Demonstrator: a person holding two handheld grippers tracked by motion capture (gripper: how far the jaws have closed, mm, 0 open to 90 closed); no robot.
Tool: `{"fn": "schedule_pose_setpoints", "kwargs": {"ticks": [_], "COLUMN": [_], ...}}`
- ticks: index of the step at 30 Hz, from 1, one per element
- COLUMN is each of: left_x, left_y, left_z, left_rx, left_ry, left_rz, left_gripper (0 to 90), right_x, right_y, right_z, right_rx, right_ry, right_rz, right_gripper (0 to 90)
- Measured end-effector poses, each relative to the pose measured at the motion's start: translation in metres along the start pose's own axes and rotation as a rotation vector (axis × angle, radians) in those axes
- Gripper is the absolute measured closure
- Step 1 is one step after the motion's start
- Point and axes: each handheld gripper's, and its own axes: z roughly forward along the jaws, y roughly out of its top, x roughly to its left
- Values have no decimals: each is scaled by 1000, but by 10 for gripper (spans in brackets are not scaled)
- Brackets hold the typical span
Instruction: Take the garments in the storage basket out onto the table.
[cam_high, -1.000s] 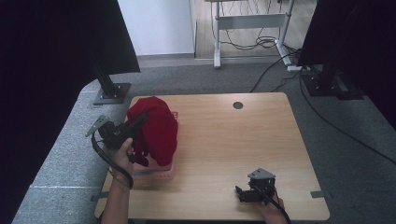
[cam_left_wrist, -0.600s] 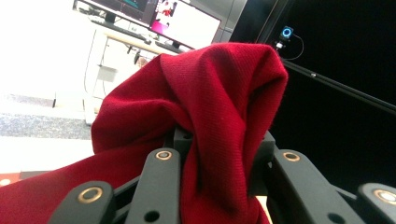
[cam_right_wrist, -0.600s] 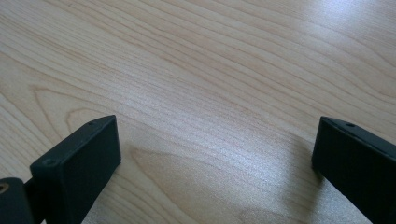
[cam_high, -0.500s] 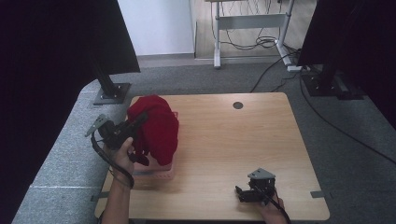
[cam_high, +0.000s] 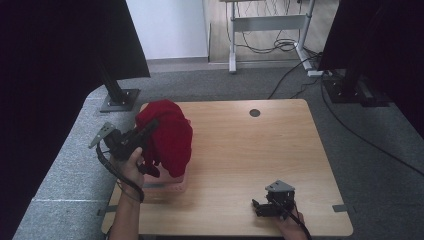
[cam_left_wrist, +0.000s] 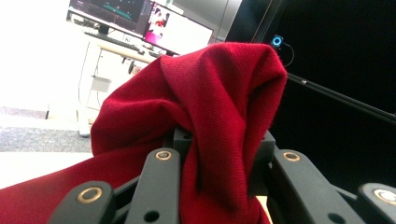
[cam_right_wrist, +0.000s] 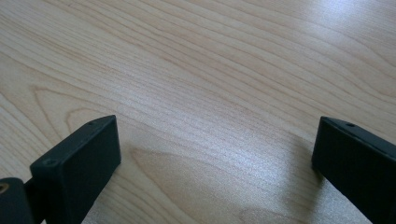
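red knit cloth (cam_high: 167, 135) is bunched up at the left of the high view, lifted over the left end of the wooden table (cam_high: 240, 150), with its lower folds hanging down over a pale pinkish container (cam_high: 172, 187) that sits near the table's left edge. the left gripper (cam_high: 145, 132) is clenched on a fold of that cloth, and in the left gripper view you can see the fabric (cam_left_wrist: 205, 116) pinched right between the black jaws and draped up over them. the right gripper (cam_high: 257, 209) is down at the lower middle-right of the high view, resting low on the table, well apart from the cloth. its jaws are spread wide in the right gripper view, with just bare wood grain (cam_right_wrist: 210, 93) between them.
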Motion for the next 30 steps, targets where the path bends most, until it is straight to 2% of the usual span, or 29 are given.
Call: {"fn": "schedule_pose_setpoints", "kwargs": {"ticks": [18,30], "left_x": [-13,-21], "left_y": [3,2], "left_z": [4,9], "left_rx": [-11,3], "left_ry": [-28,-46], "left_rz": [7,20], "left_gripper": [715,715], "right_x": [0,0], "right_y": [0,0], "right_z": [0,0], "right_rx": [0,0], "right_ry": [-1,-1], "right_rz": [1,1], "right_gripper": [9,9]}}
